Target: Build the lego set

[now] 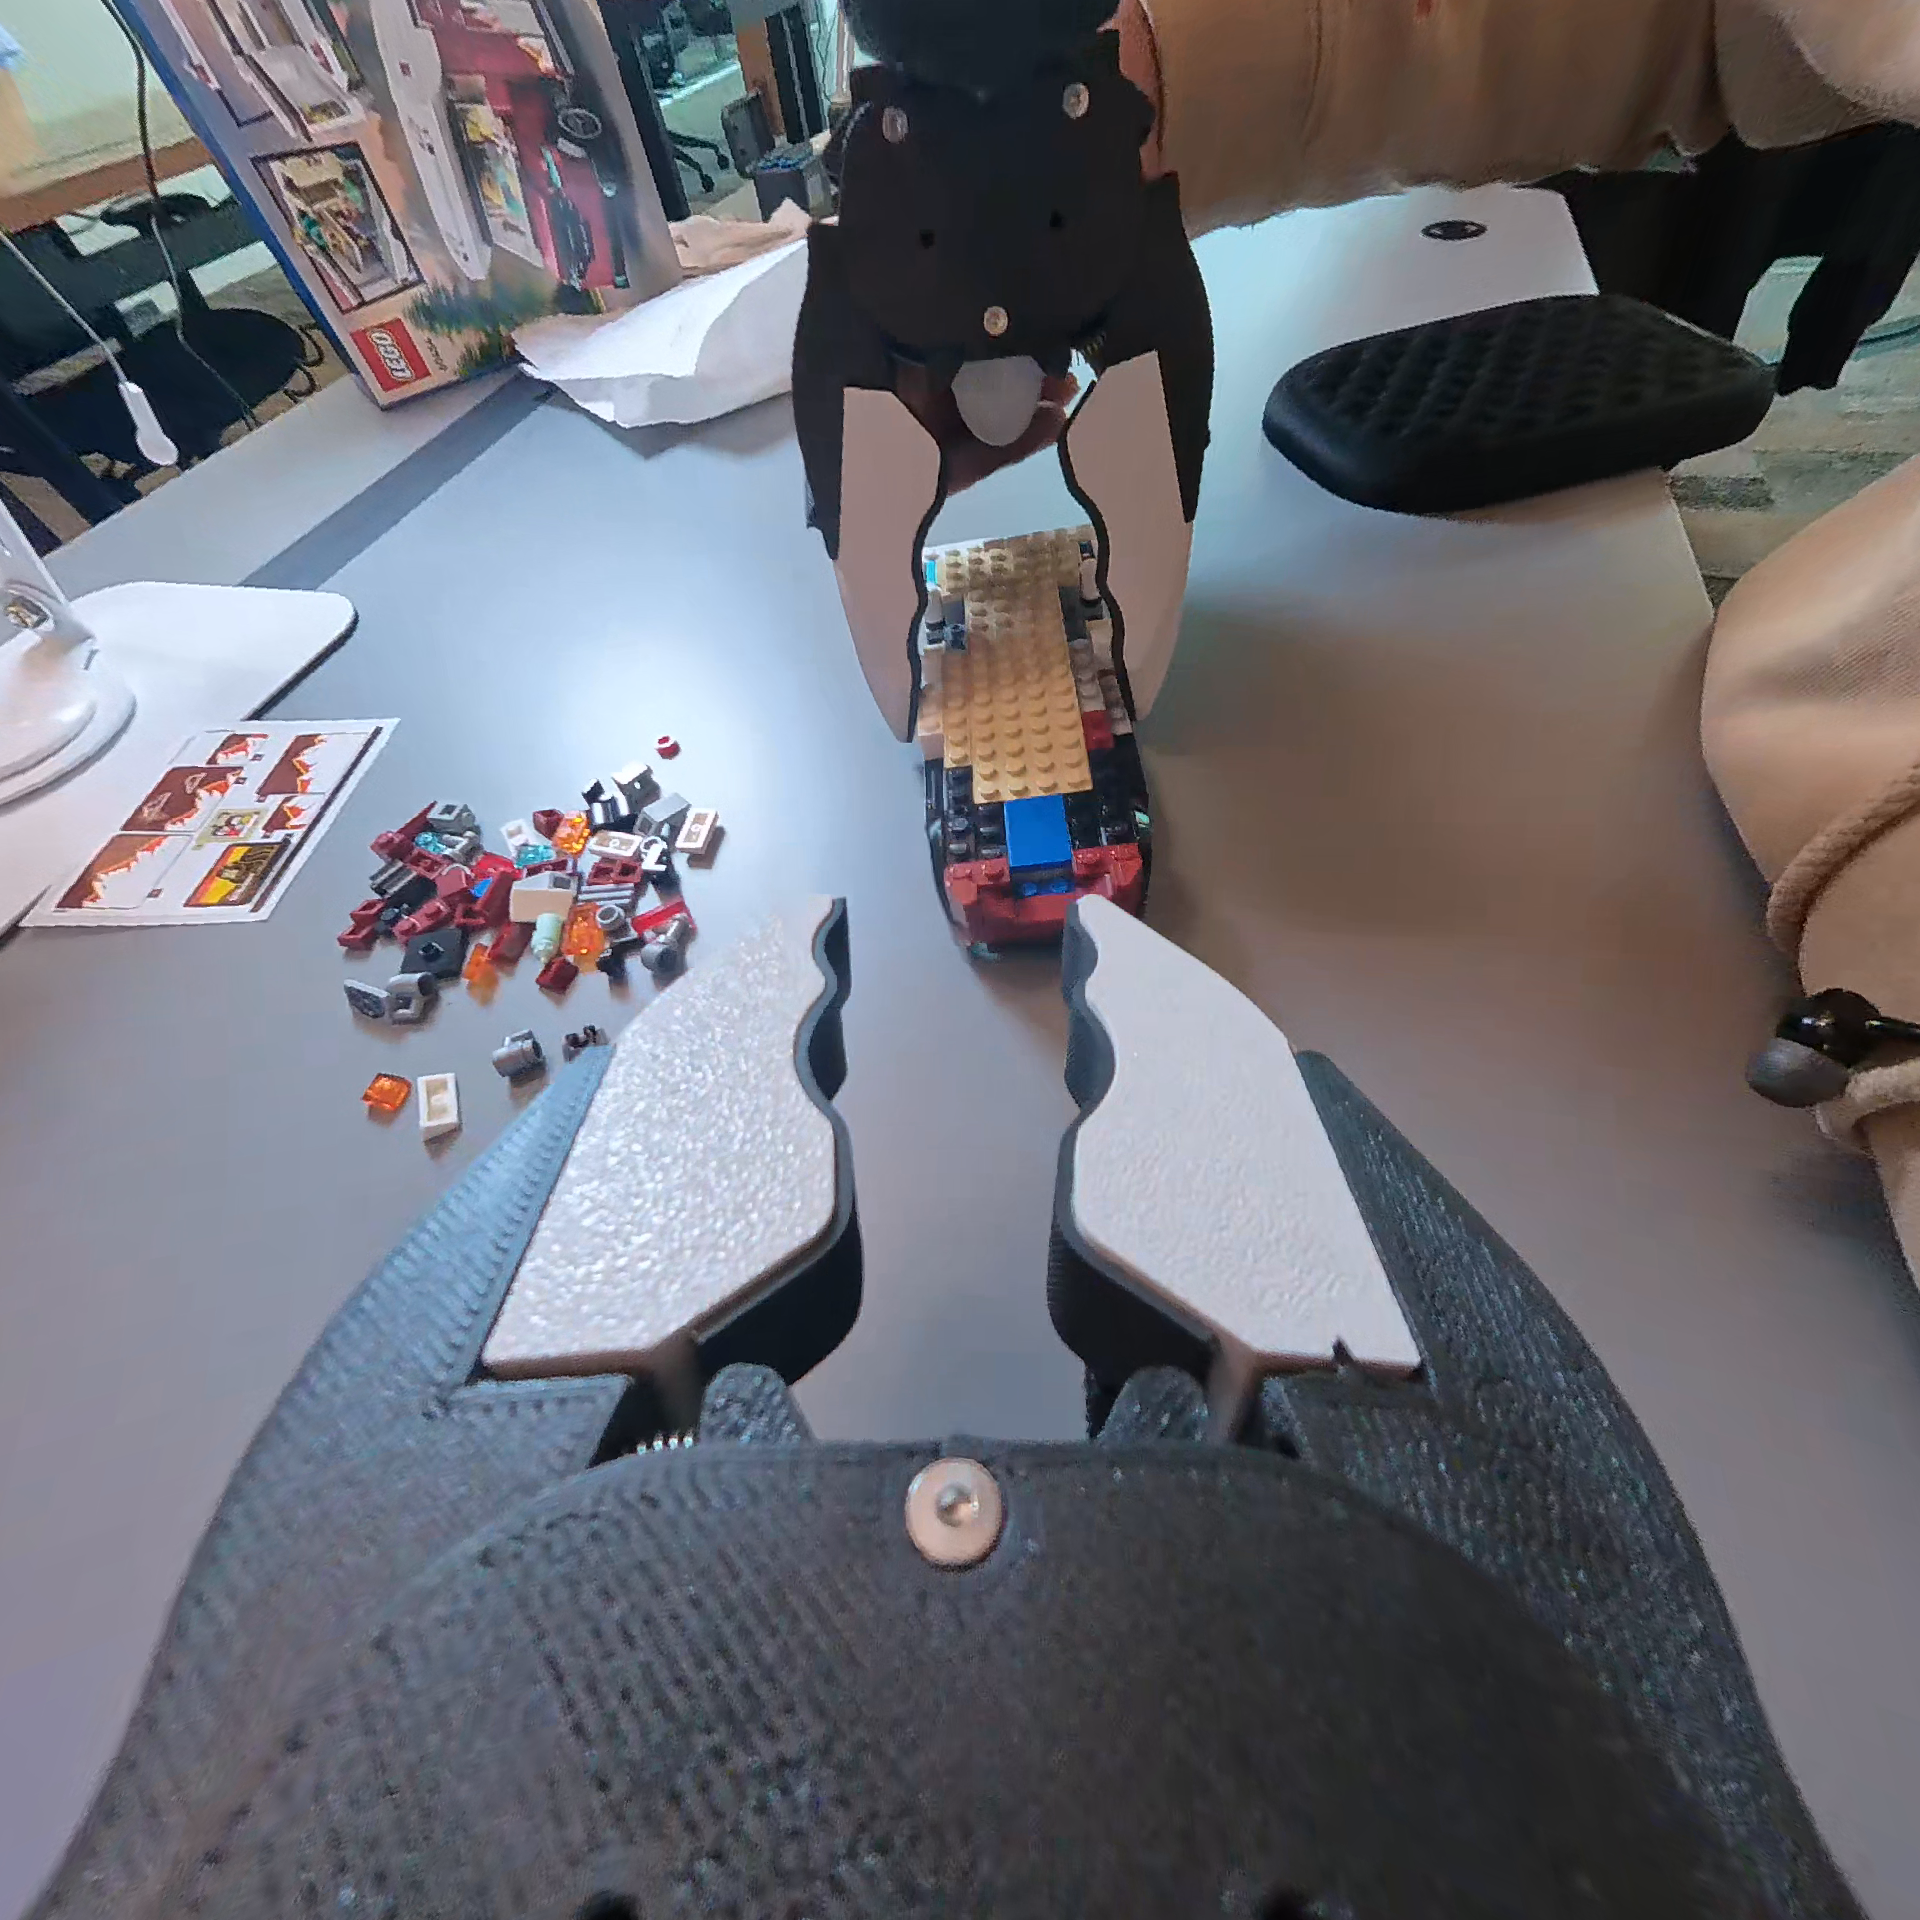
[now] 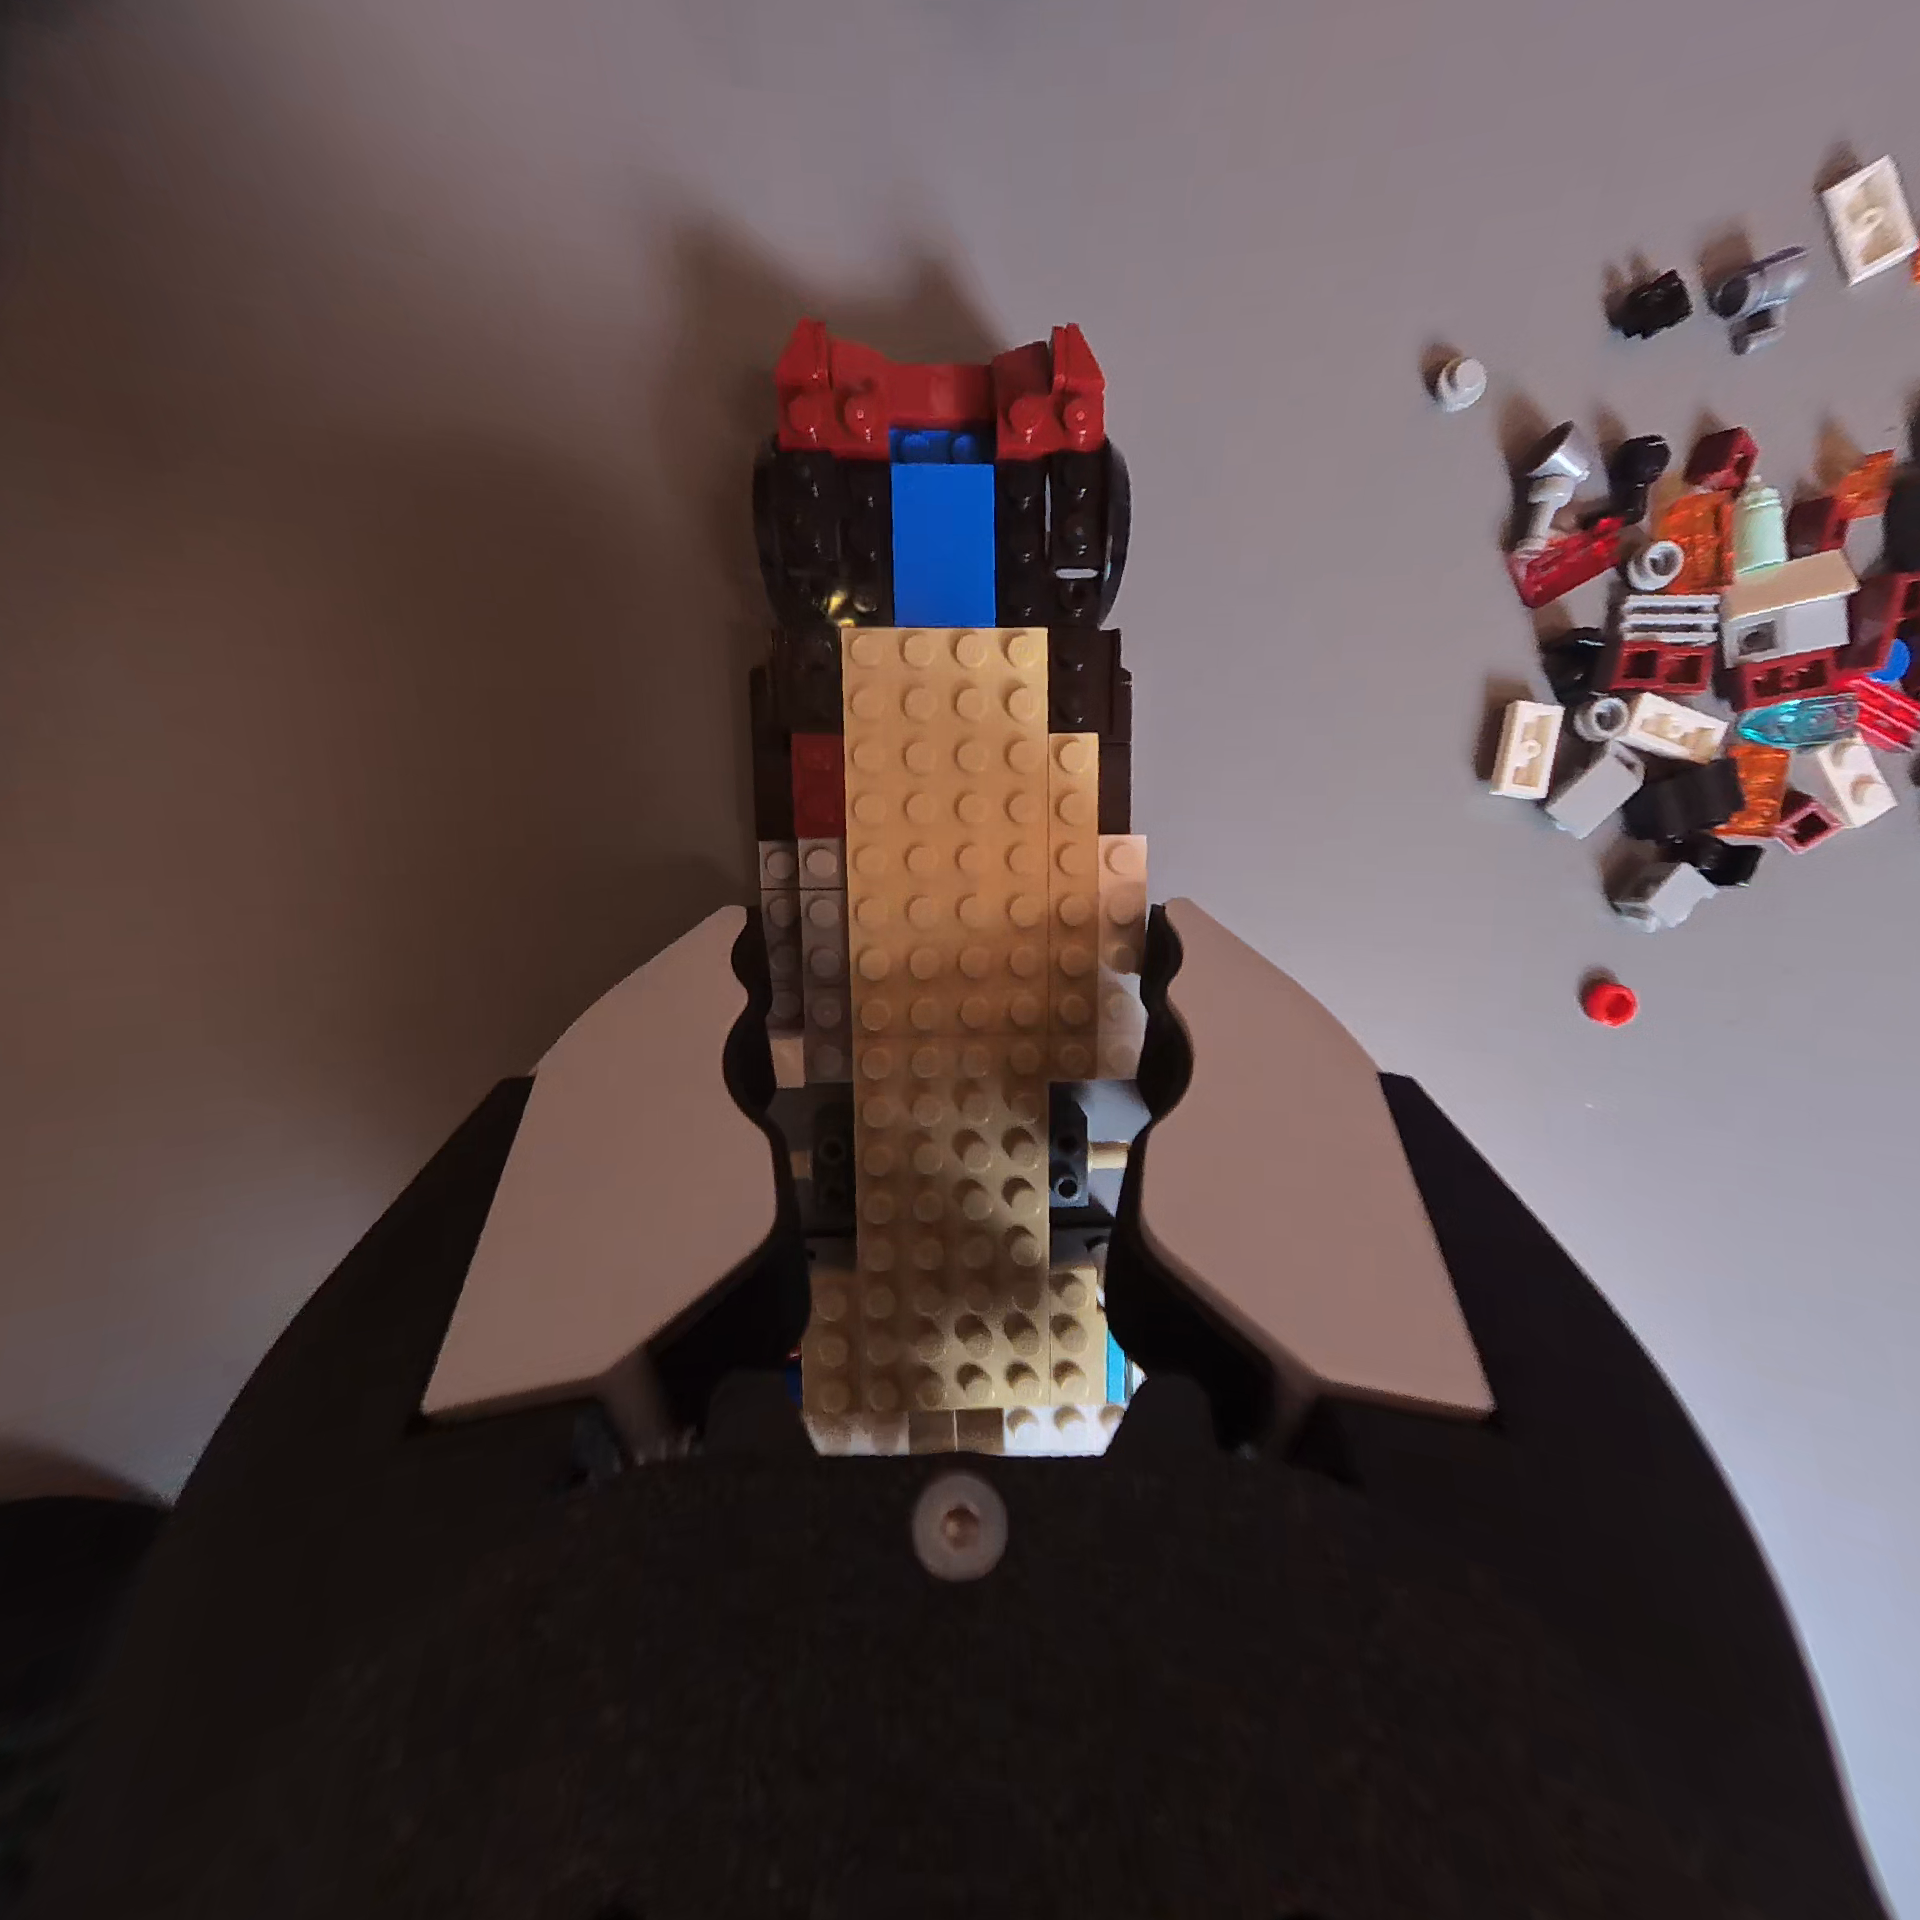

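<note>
My right gripper (image 2: 945, 925) pinches the brick model (image 2: 966, 935) by its sides, both pads pressed on it; the model rests on the grey table (image 1: 1403, 831). My left gripper (image 1: 956, 914) hangs jaws spread with nothing between them, just short of the model's dark red end, loose bricks (image 1: 520, 883) to its left.

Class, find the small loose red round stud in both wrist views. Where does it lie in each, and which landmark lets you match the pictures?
Left wrist view: red round stud lies upper centre-left, alone on the table beyond the loose brick pile.
Right wrist view: red round stud lies at right, alone below the pile.
Shared landmark: the brick car's blue tile.
</note>
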A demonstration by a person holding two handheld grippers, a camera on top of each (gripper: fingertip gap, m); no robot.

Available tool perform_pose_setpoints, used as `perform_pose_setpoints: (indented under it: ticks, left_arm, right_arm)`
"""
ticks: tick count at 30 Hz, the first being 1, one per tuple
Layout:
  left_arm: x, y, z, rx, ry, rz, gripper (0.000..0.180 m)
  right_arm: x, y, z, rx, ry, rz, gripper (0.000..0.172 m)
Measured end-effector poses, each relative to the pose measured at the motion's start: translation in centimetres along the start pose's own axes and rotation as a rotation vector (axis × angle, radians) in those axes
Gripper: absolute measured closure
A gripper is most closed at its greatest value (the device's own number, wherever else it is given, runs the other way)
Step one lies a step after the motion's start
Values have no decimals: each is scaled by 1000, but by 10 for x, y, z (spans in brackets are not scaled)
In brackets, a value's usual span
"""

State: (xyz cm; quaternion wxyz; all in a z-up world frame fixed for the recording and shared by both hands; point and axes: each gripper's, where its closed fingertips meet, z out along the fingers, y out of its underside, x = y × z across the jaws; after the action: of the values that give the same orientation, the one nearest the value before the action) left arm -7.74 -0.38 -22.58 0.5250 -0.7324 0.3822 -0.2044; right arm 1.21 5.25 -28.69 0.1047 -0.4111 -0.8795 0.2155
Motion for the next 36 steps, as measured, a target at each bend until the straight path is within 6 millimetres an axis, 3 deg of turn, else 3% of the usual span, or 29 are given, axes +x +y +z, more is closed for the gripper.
perform_pose_setpoints:
  ticks: [8,17,27,31,36]
  left_arm:
    - [4,10,3,-34,25,-20,141]
    - [1,10,3,-28,12,-10,142]
    - [-23,-6,-9,79,-113,-58,151]
    - [-41,-16,-21,154,-216,-76,154]
    - [-71,-28,-45,245,-403,-80,168]
  right_arm:
    - [6,-7,-12,1,59,17,97]
    - [7,7,-8,-95,82,-21,104]
    - [19,3,-10,-75,101,-41,105]
    - [23,-22,-36,140,184,46,104]
    - [51,-37,-90,433,457,188,116]
